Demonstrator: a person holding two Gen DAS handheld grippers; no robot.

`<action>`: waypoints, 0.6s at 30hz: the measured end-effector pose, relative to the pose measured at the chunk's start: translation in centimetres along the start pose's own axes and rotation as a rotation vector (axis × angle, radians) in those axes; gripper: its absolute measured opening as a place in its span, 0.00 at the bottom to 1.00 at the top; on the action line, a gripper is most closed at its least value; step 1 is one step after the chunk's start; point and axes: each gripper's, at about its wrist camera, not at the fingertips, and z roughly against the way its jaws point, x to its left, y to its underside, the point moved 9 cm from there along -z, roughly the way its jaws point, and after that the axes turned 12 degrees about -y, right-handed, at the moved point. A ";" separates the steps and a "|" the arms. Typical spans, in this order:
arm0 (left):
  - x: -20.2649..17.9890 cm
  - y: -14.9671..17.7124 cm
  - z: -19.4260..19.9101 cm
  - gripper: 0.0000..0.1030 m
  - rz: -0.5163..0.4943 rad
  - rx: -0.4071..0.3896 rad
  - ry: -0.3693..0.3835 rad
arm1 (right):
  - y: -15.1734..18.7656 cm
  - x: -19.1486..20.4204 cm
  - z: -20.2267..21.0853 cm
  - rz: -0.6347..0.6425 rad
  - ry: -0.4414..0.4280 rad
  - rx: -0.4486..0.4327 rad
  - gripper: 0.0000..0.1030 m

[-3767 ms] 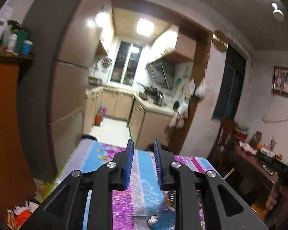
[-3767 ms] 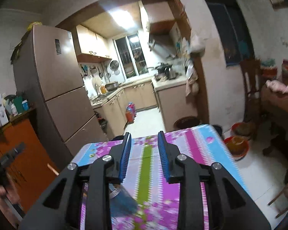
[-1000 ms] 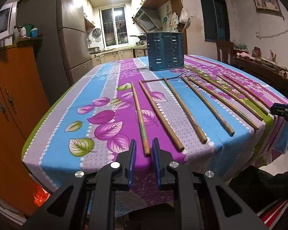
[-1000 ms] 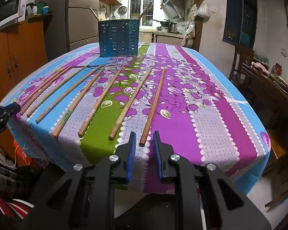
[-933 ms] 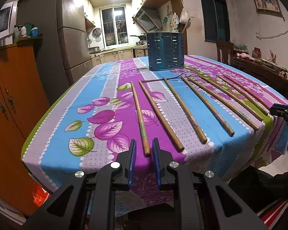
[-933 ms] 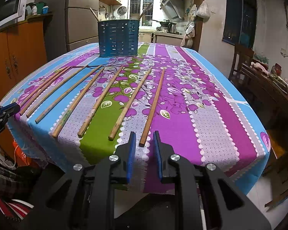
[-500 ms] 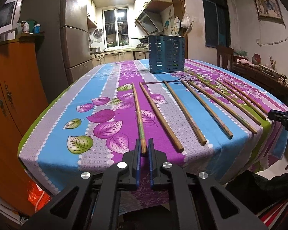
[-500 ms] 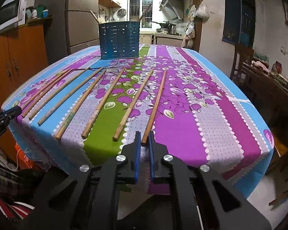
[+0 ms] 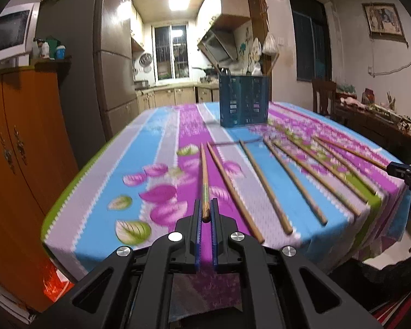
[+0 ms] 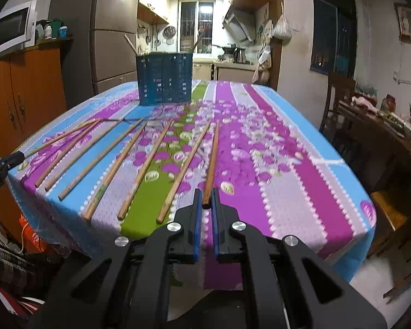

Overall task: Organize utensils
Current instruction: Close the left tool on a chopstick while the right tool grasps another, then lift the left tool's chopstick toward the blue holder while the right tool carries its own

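Chopsticks mostly undone: two stand in basket [image 10: 164, 78] at table's far end, rest lie in a row on cloth. L gripper [image 9: 205, 213] clamped on leftmost stick [image 9: 204, 181], R gripper [image 10: 206, 203] clamped on rightmost stick [image 10: 213, 159], both near ends

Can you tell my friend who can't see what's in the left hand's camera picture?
The left gripper is shut on the near end of a wooden chopstick at the table's front edge. More chopsticks lie in a row to its right on the flowery tablecloth, with a blue utensil basket standing farther back.
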 end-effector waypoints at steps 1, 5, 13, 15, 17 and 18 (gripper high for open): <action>0.1 -0.4 0.2 0.07 0.002 -0.009 0.000 | -0.4 -0.1 0.2 0.003 0.000 -0.009 0.05; 0.7 -3.0 0.7 0.07 0.019 -0.048 0.009 | -2.7 -0.4 1.1 0.025 0.007 -0.052 0.05; 1.6 -8.1 0.8 0.07 0.031 -0.086 0.028 | -6.8 -1.1 1.8 0.075 0.019 -0.103 0.05; 1.8 -9.6 0.7 0.07 0.030 -0.098 0.034 | -7.8 -1.4 2.0 0.091 0.025 -0.123 0.05; 1.9 -11.1 0.5 0.07 0.023 -0.105 0.047 | -8.9 -1.5 2.3 0.110 0.032 -0.142 0.05; 1.9 -11.7 0.4 0.07 0.018 -0.111 0.048 | -9.7 -1.5 2.4 0.123 0.033 -0.154 0.05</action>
